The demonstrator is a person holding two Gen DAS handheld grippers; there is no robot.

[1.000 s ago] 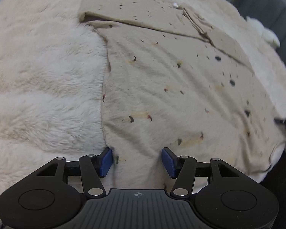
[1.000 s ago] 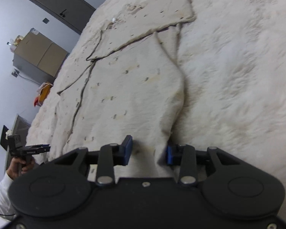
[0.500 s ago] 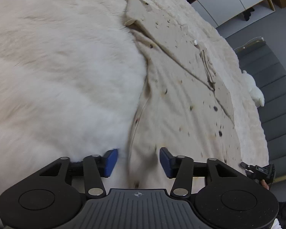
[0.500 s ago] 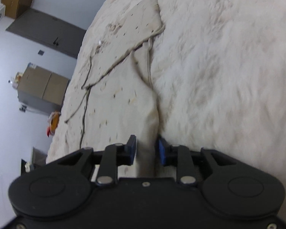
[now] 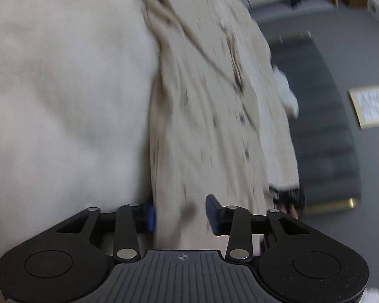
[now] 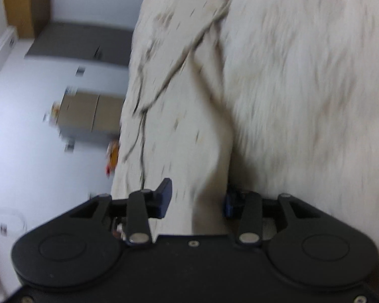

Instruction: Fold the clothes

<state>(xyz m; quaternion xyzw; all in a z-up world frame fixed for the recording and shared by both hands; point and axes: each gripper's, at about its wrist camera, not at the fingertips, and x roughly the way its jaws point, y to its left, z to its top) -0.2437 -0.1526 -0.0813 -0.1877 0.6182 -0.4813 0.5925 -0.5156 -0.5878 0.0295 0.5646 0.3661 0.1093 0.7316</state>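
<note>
Handling: my left gripper (image 5: pixel 180 213) and right gripper (image 6: pixel 197 198) each straddle the beige shirt (image 5: pixel 209 116) hem, tongs apart | shirt lies along fluffy white blanket (image 6: pixel 303 80) edge | soft, light, limp; pinch hem corners.

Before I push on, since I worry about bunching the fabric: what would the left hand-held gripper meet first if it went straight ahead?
The beige shirt. Its cloth already lies between the open pads of the left hand-held gripper and stretches ahead over the white furry blanket. The picture is blurred, so depth is uncertain.
</note>
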